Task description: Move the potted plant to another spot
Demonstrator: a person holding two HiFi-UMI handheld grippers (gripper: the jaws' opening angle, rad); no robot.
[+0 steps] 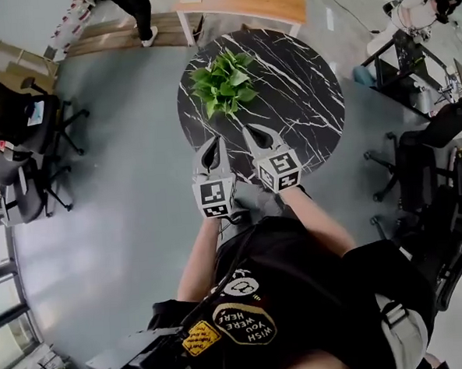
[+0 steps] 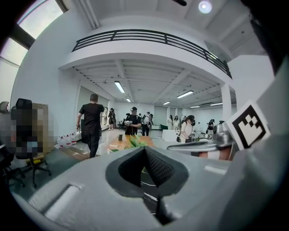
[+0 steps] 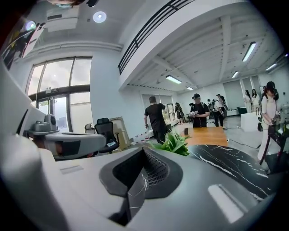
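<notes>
The potted plant (image 1: 223,83), a bushy green plant, stands on the far left part of a round black marble table (image 1: 304,97). Both grippers hover side by side over the table's near edge, pointing toward the plant and well short of it. My left gripper (image 1: 211,143) is shut with nothing in it, and so is my right gripper (image 1: 254,134). In the left gripper view the plant (image 2: 135,142) peeks just above the closed left gripper (image 2: 145,150). In the right gripper view the plant (image 3: 174,143) sits beyond the closed right gripper (image 3: 144,151), on the table (image 3: 230,164).
Black office chairs (image 1: 26,145) stand on the grey floor at the left, and more chairs (image 1: 432,160) and desks crowd the right. A wooden table (image 1: 243,0) lies beyond the marble one, with a person (image 1: 139,14) standing beside it. Several people stand further back.
</notes>
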